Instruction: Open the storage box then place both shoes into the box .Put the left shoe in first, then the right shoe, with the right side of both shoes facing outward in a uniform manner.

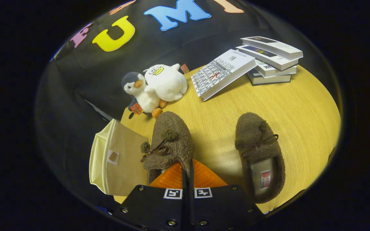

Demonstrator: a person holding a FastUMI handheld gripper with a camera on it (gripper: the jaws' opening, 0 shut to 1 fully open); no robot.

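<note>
Slippage is the likely risk: gripper (pixel 187 175) fingers look pressed nearly together on the heel rim of the fuzzy brown shoe (pixel 169 141), whose soft fleece could pull free. Beige fabric box (pixel 114 158) sits just left of it; second shoe (pixel 259 154) lies right, on the wood-grain table (pixel 300 106).

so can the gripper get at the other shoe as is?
Probably not yet: the gripper looks shut on the left shoe. The other shoe lies unobstructed on the table.
</note>
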